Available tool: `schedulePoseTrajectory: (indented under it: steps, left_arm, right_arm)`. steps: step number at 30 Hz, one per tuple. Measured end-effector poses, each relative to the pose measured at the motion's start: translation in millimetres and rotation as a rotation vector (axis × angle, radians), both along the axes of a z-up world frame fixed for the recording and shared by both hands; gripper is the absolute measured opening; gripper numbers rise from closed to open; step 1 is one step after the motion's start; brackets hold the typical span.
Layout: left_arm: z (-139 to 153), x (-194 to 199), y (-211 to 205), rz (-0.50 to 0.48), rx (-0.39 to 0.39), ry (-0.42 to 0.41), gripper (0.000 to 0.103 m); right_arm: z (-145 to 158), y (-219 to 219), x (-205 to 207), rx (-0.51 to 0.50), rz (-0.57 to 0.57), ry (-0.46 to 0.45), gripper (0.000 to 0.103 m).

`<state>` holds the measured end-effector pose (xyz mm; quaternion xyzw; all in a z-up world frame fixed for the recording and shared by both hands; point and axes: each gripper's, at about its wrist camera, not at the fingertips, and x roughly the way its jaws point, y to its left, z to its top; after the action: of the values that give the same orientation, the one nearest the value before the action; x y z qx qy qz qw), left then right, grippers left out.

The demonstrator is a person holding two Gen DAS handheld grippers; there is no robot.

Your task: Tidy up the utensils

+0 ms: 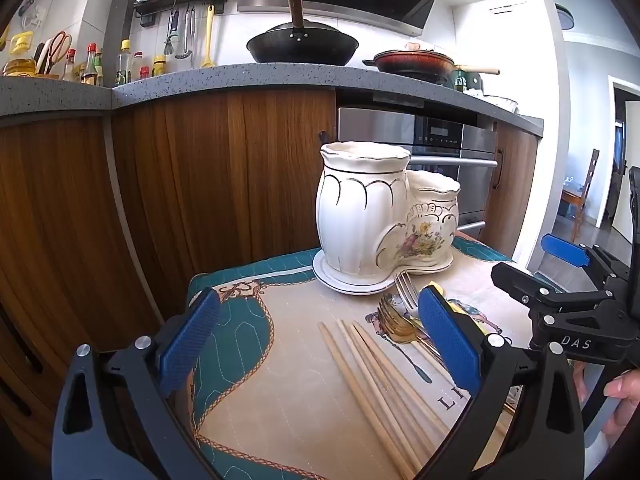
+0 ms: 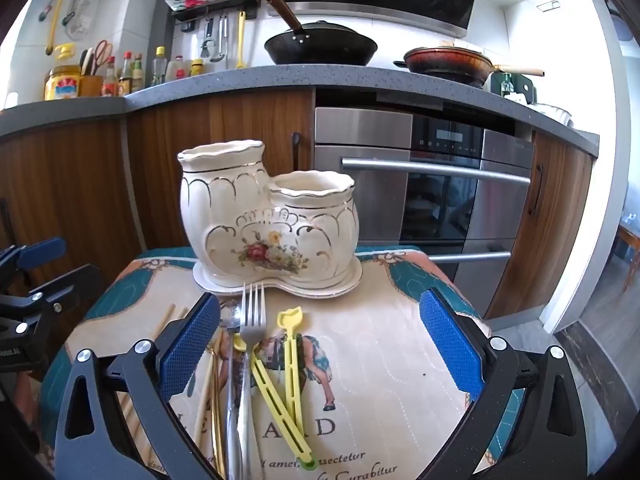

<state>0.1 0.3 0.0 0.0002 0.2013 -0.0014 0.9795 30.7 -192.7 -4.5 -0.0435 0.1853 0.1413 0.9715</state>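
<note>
Two views split the scene around the ceramic holder (image 1: 384, 216). From the left wrist, wooden chopsticks (image 1: 376, 380) lay in front of it, under the left gripper (image 1: 320, 344), whose jaws stood wide and empty. From the right wrist, yellow tongs (image 2: 288, 384) and a fork (image 2: 250, 344) lay before the holder; the right gripper (image 2: 320, 344) gaped wide, touching nothing.

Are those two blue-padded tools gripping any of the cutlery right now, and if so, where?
No, nothing is held. The left tool and right tool both stand wide open above the cloth; the chopsticks, fork and yellow tongs lie loose.
</note>
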Motion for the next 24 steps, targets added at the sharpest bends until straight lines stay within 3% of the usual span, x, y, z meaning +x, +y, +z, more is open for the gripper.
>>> schedulePoseTrajectory:
  steps: [24]
  left_arm:
    - [0.0, 0.1, 0.0, 0.0, 0.006, 0.004, 0.098]
  right_arm:
    - [-0.9, 0.0, 0.7, 0.0, -0.001, 0.003, 0.099]
